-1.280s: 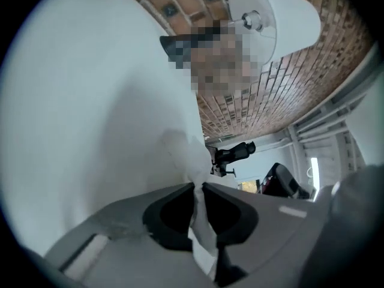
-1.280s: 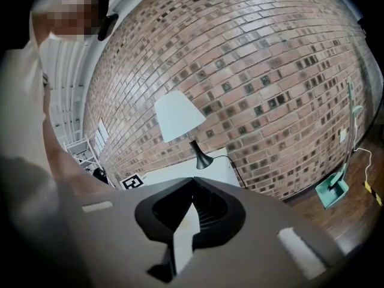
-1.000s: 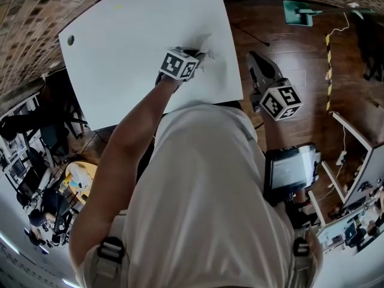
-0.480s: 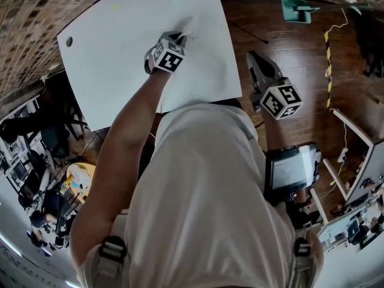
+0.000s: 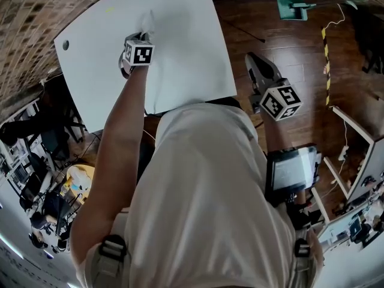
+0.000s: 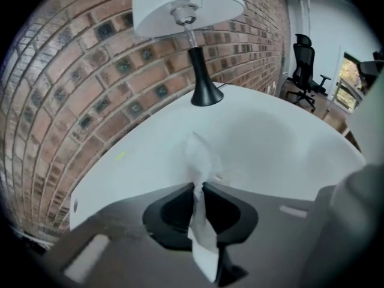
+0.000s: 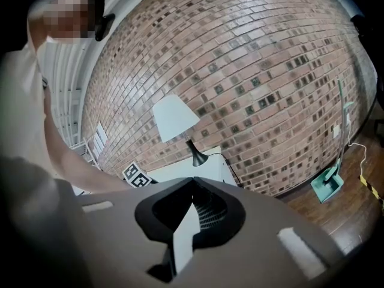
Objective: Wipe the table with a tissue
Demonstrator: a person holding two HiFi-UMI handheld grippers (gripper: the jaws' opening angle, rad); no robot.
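Left gripper [image 6: 198, 186] is pressed together on the tissue [image 6: 197, 161]. The thin white sheet is pinched into a twisted neck at the tips, and a soft crumpled plume is fanned out just ahead of them on the table [image 6: 282, 143]. In the head view the left gripper [image 5: 143, 36] is pointed steeply down at the table [image 5: 186, 71], and the tissue [image 5: 147, 21] is seen just past its tips. The tabletop is read as a smooth matte white slab with rounded corners, with a small dark round hole [image 5: 65, 44] well off to this gripper's left. Beyond the tips a lamp [image 6: 189, 17] is stood on the far edge: white conical shade, chromed neck, black flared base. A rough brick wall [image 6: 78, 83] is curved behind it. Right gripper [image 5: 255, 62] is held off the table's side, well apart to the right of the left one, over the glossy dark wood plank floor [image 5: 294, 47]. In its own view the right gripper [image 7: 193, 180] is closed tip to tip with nothing pinched. Only a flat white strip [image 7: 186, 227] is seen in the hollow behind the tips; what it is cannot be told.
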